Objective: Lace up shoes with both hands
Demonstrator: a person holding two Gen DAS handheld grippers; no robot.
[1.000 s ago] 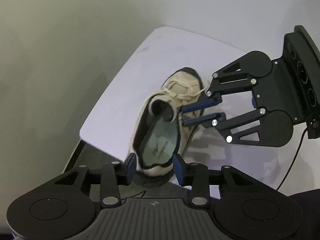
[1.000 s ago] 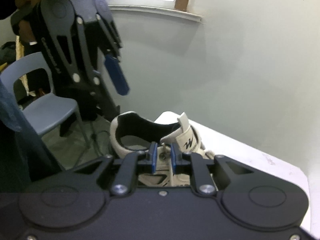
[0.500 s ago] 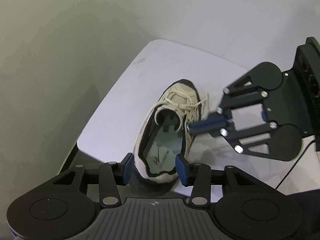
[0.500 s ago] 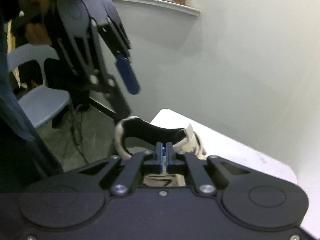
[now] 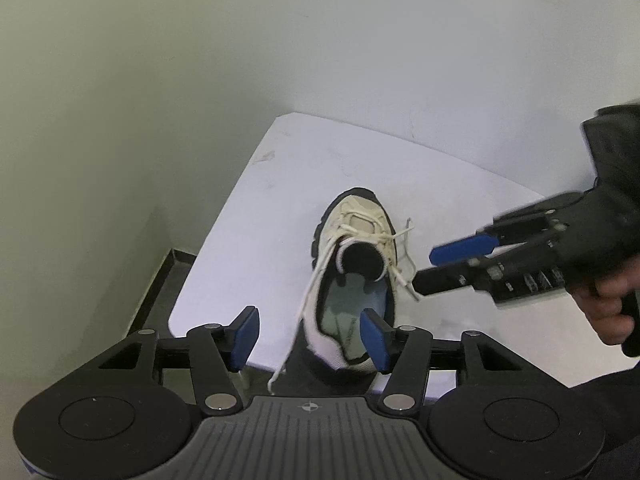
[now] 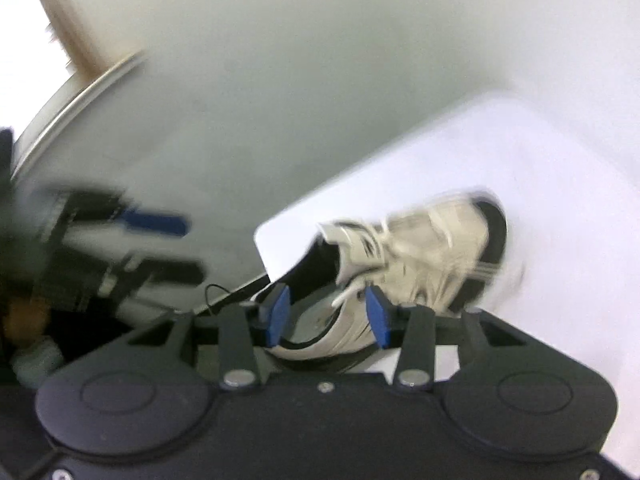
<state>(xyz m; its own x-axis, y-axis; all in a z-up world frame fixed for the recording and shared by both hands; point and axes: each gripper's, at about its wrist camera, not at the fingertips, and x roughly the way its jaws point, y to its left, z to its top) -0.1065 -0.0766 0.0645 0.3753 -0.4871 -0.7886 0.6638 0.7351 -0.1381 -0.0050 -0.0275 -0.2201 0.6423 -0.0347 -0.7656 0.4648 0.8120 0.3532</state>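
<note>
A cream shoe (image 5: 354, 264) with a dark sole lies on the white table (image 5: 460, 200), heel end hanging at the near table edge, directly ahead of the left gripper (image 5: 310, 336) and between its two blue pads. Its tongue is pushed up, so the inside past the insole is hidden in shadow. One lace (image 5: 308, 304) runs loose down the shoe's left flank and off the table edge, ending just in front of the left gripper's body; the other lace end (image 5: 404, 276) trails off the shoe's right side, close to the tips of the right gripper (image 5: 424, 268).

The left gripper's jaws stand wide apart, holding nothing. The right gripper, to the front right of it, also has its fingers parted, with nothing between them; a hand (image 5: 612, 300) grips its handle, partly cut off by the frame edge.

The right wrist view is heavily motion-blurred: the shoe (image 6: 420, 264) shows as a smear ahead of the spread blue pads (image 6: 378, 318), its laces hard to trace, and the left gripper (image 6: 176, 244) is a dark streak at far left.
</note>
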